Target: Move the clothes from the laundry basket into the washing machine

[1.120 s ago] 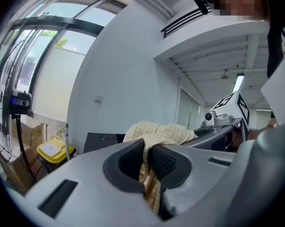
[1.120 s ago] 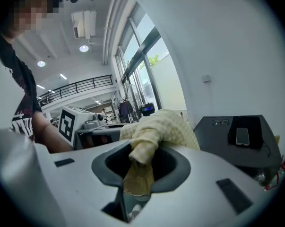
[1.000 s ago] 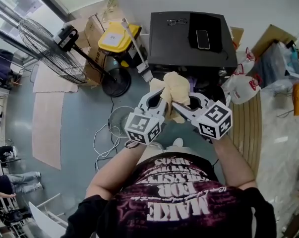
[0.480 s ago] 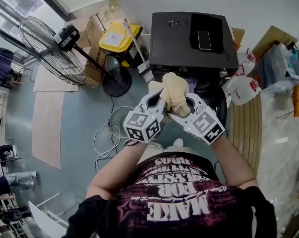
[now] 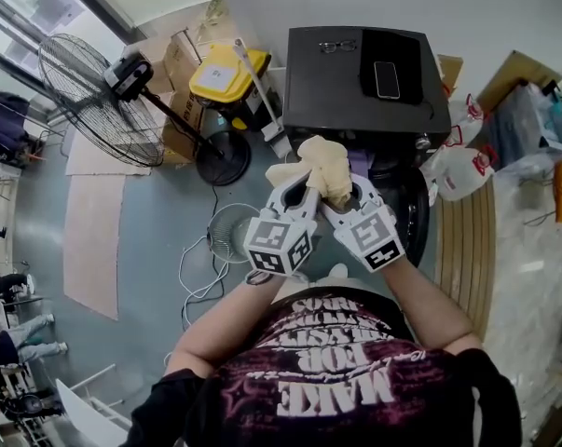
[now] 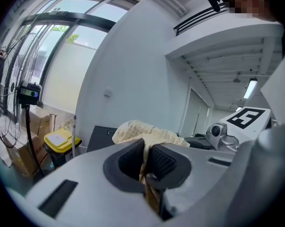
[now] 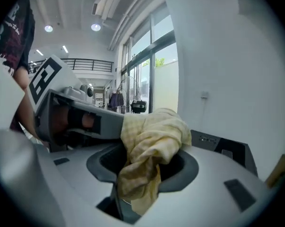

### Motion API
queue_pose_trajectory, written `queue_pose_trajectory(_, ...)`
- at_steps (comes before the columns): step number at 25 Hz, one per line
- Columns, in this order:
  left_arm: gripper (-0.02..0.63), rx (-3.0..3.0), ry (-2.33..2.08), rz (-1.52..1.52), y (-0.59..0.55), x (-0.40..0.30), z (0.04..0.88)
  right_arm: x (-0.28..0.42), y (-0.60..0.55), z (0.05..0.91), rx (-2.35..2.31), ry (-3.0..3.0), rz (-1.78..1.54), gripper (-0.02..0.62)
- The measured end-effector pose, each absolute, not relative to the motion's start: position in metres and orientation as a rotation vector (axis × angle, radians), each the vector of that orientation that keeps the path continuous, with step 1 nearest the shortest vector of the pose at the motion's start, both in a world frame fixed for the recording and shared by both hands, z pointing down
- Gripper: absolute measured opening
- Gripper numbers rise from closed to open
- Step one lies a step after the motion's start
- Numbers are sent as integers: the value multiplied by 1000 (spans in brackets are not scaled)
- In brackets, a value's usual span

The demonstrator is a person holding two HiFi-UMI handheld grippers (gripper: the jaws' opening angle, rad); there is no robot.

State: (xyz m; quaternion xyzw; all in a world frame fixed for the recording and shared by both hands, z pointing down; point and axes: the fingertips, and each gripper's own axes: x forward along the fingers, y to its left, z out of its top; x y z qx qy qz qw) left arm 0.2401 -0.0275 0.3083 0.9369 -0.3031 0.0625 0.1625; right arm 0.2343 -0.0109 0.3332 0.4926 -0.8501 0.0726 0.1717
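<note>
- Grey floor (image 5: 150, 240) lies below us, with a standing fan (image 5: 87, 89) and a black washing machine (image 5: 341, 82) with a phone (image 5: 387, 79) on top.
- We hold a pale yellow cloth (image 5: 323, 168) in the air before the machine.
- Our left gripper (image 5: 304, 184) has its fingers (image 6: 132, 159) pressed together, pinching a thin fold of the cloth.
- Our right gripper (image 5: 343, 192) has fingers (image 7: 109, 161) that have just been closing, and they clasp a thick bunch of it.

Soft, crumpled woven cloth (image 5: 325, 168) between smooth matt grey plastic left tongs (image 5: 306, 182) and right tongs (image 5: 344, 192); matt black washing machine (image 5: 327, 82) at twelve o'clock.
</note>
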Motion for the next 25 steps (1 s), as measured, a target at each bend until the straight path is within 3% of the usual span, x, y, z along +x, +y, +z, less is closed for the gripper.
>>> queue_pose_trajectory(9, 17, 2768, -802, 245, -21, 246, 319, 249, -16, 349, 1507, -2425, 305, 135)
queue_pose_trajectory(17, 74, 2774, -599, 350, -8, 238, 356, 272, -13, 376, 1650, -2328, 466, 129)
queue_pose_trajectory(25, 81, 2796, -472, 419, -29, 201, 379, 302, -5, 402, 1877, -2138, 674, 129)
